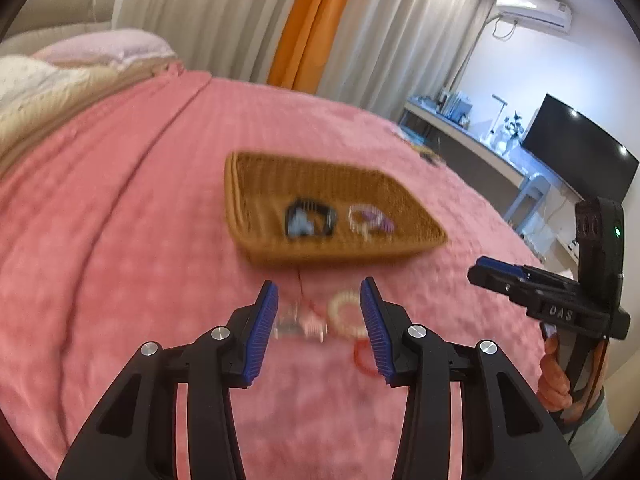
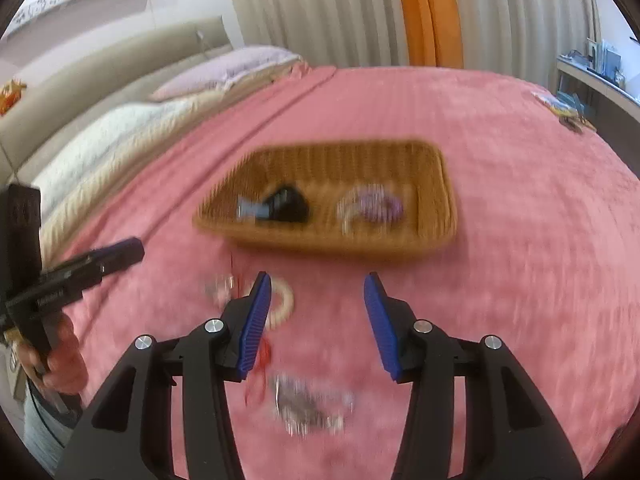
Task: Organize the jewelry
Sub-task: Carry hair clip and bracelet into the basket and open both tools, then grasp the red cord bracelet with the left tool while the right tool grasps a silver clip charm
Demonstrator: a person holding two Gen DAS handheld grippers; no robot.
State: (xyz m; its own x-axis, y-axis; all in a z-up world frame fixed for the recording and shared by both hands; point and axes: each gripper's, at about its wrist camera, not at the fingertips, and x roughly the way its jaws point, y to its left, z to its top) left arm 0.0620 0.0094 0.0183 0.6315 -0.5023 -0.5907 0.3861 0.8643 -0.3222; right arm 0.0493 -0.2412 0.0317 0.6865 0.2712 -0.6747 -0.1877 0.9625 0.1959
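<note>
A brown wicker basket (image 1: pixel 256 184) (image 2: pixel 436 184) sits on the pink bedspread. In it lie a black and blue hair clip (image 1: pixel 308 218) (image 2: pixel 280 206) and a white and purple bracelet (image 1: pixel 370 218) (image 2: pixel 370 206). My left gripper (image 1: pixel 319 300) is open above loose pieces in front of the basket: a clear and pink clip (image 1: pixel 298 322), a cream spiral hair tie (image 1: pixel 344 312) (image 2: pixel 282 300) and a red string (image 1: pixel 362 358) (image 2: pixel 260 364). My right gripper (image 2: pixel 317 292) is open and empty; a silvery beaded piece (image 2: pixel 308 402) lies below it. Both views are blurred.
Pillows (image 1: pixel 104 46) (image 2: pixel 224 66) and a folded quilt (image 2: pixel 104 136) lie at the bed's far left. Curtains (image 1: pixel 304 20) hang behind. A desk with a monitor (image 1: pixel 580 148) stands at the right. Small items (image 2: pixel 564 110) lie near the bed's far right edge.
</note>
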